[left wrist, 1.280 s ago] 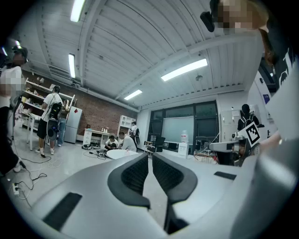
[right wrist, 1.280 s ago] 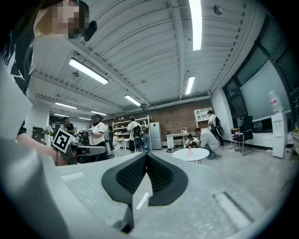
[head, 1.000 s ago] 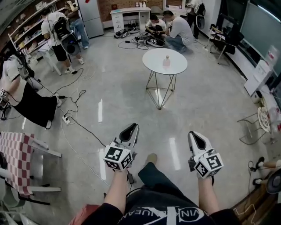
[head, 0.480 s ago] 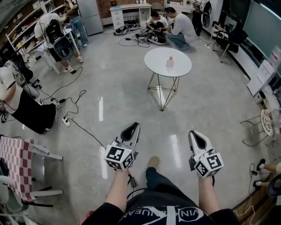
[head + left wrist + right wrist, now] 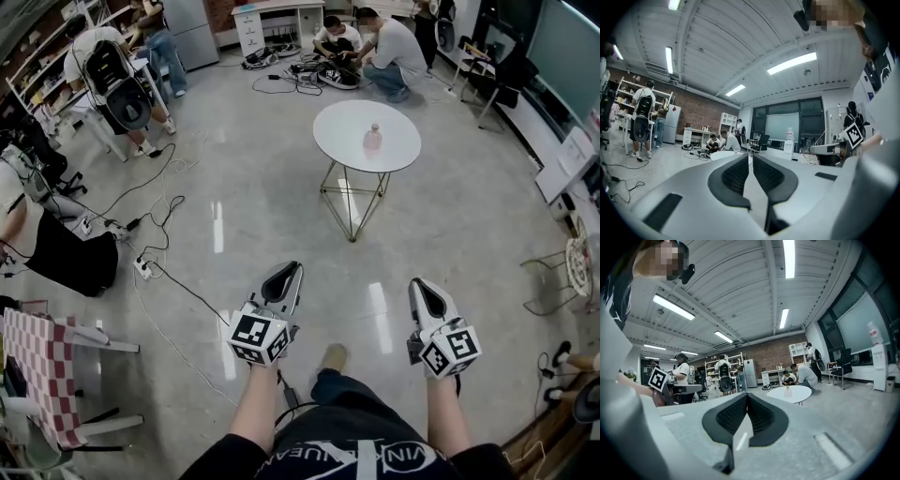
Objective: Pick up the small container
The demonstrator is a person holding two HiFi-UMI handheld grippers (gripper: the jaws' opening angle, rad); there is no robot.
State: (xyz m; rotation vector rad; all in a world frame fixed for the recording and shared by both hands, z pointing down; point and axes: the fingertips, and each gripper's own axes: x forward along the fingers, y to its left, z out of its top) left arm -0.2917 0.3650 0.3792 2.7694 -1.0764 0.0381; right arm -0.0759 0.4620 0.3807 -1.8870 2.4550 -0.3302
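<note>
Since the earlier frames the round white desk [image 5: 349,157] and the small container [image 5: 373,141] on it have slid lower and nearer in the head view. The person is walking toward them. Both grippers hold the same spot in that view, out in front at waist level.

Left gripper [image 5: 285,273]: fingers closed together, nothing between them. Right gripper [image 5: 421,292]: same, fingers shut and empty.

The container is a small pale pink bottle, upright, alone near the middle of the desk top, well apart from both grippers. The right gripper view also shows it, tiny, just right of the closed fingers.

Step in hand, as I judge it, is the approach, with no reach begun. To do it well:
- Close in until the desk is right below.
- Spread one gripper's fingers before reaching the bottle; the right one lines up better.
- Come in level, with one finger each side of the body.
- Squeeze low on the body so the light bottle doesn't tip or skid on the smooth top.

The desk is a thin top on a wire-frame leg base, so it probably wobbles if bumped.

The floor [image 5: 234,178] is glossy grey with light glare. Cables [image 5: 161,274] and a power strip lie at left, off the walking line. People crouch [image 5: 375,42] on the floor beyond the desk. Others stand by shelves at far left, and a checked chair [image 5: 37,361] sits at the near left.
</note>
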